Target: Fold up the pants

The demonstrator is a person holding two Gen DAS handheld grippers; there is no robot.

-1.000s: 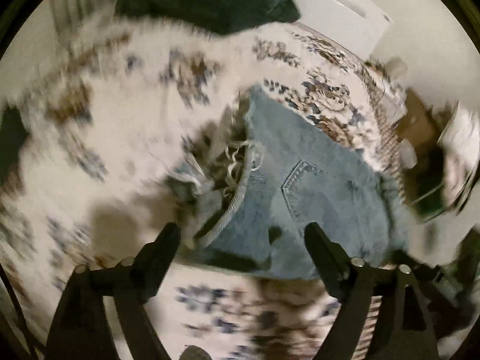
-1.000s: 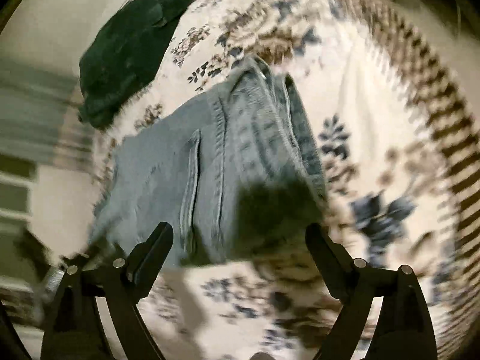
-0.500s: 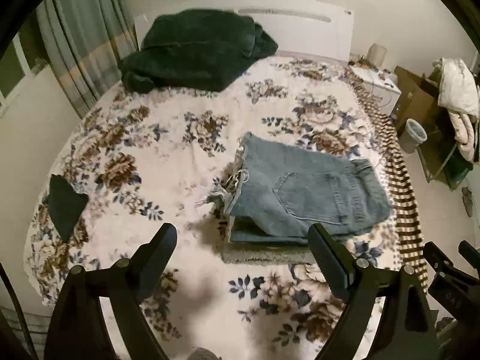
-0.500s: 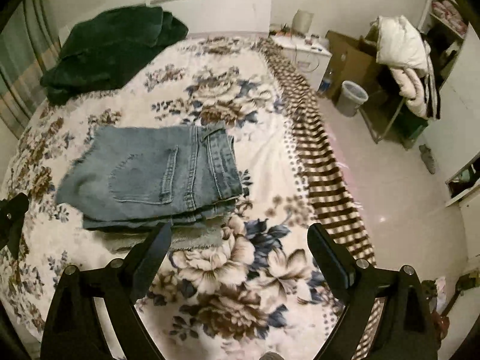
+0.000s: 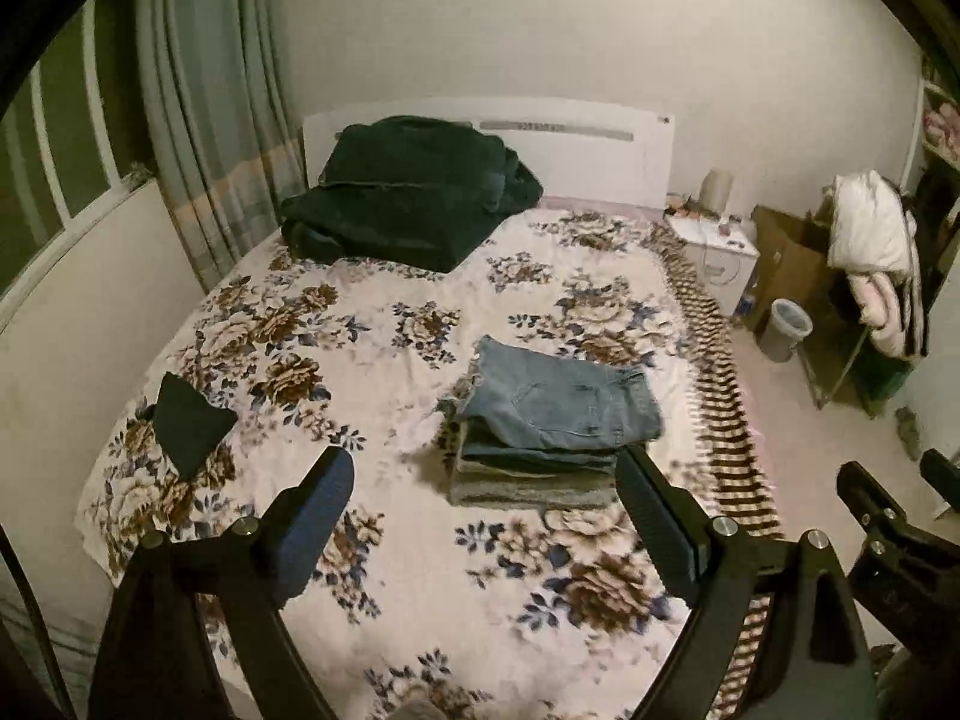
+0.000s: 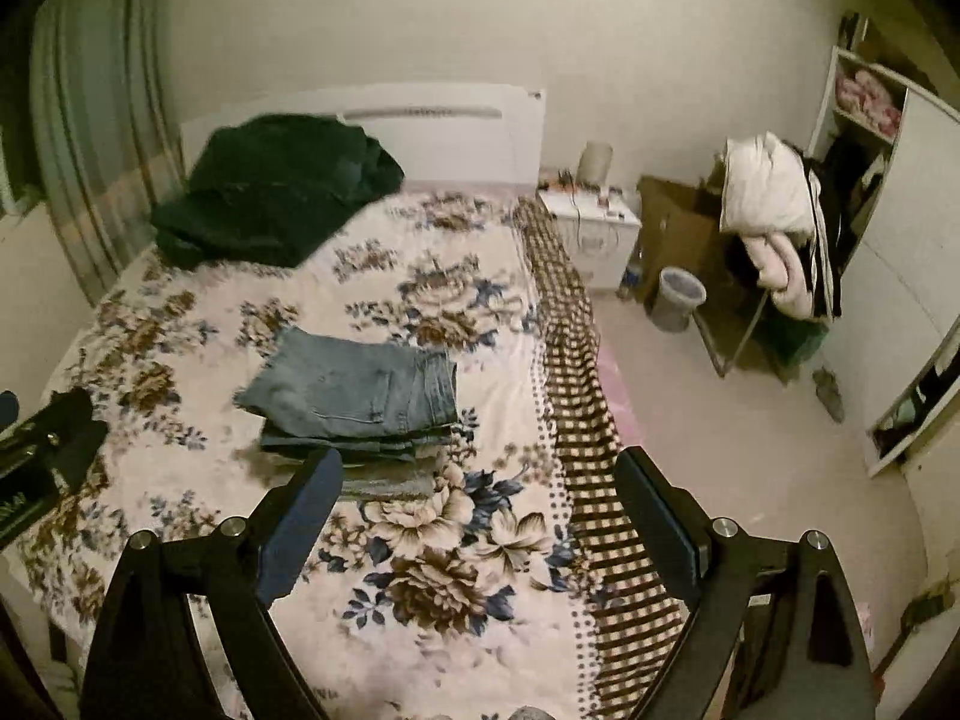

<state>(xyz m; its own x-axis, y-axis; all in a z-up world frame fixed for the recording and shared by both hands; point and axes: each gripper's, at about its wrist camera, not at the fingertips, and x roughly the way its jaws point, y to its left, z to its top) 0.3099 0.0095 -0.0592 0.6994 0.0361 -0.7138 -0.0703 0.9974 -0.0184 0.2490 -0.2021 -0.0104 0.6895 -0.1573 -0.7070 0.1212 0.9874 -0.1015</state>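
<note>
Folded light-blue jeans (image 5: 561, 399) lie on top of a small stack of folded clothes on the floral bedspread (image 5: 372, 360). They also show in the right wrist view (image 6: 360, 393). My left gripper (image 5: 483, 495) is open and empty, held back from the stack and above the bed's near end. My right gripper (image 6: 477, 495) is open and empty, also well back from the stack. The right gripper's body shows at the lower right of the left wrist view (image 5: 900, 540).
A dark green blanket (image 5: 408, 192) lies heaped by the white headboard. A small dark folded cloth (image 5: 189, 426) lies on the bed's left side. Right of the bed stand a nightstand (image 5: 714, 252), a bin (image 5: 786, 330), a cardboard box and a rack with bedding (image 5: 876, 258).
Both grippers have pulled up and back from close over the jeans, so the whole bed and room now show. The jeans stay folded on the stack.
</note>
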